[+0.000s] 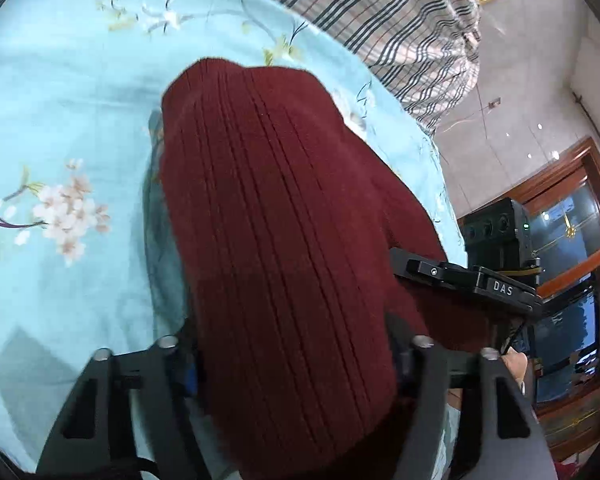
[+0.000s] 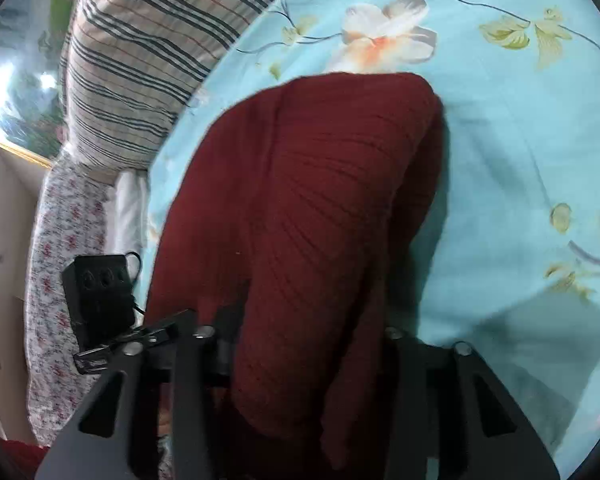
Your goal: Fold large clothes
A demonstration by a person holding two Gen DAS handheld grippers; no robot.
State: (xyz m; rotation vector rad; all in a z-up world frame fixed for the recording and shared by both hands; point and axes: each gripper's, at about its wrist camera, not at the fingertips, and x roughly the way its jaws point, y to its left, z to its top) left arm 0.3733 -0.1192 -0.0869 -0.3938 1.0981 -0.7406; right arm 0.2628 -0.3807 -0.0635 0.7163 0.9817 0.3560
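Nearby, plaid pillow [image 1: 400, 28] beside sweater [image 1: 276, 216].

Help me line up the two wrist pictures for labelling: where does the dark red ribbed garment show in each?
Left wrist view: the dark red ribbed garment fills the centre, running down between the jaws at the bottom.
Right wrist view: the garment is centre, slightly left, again reaching down between the jaws.
Shared landmark: the striped plaid bedding, upper right in the left view, upper left in the right.

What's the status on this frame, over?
Left hand-held gripper and right hand-held gripper shut on maroon sweater. Sweater lifted over floral sheet. Nothing obstructing.
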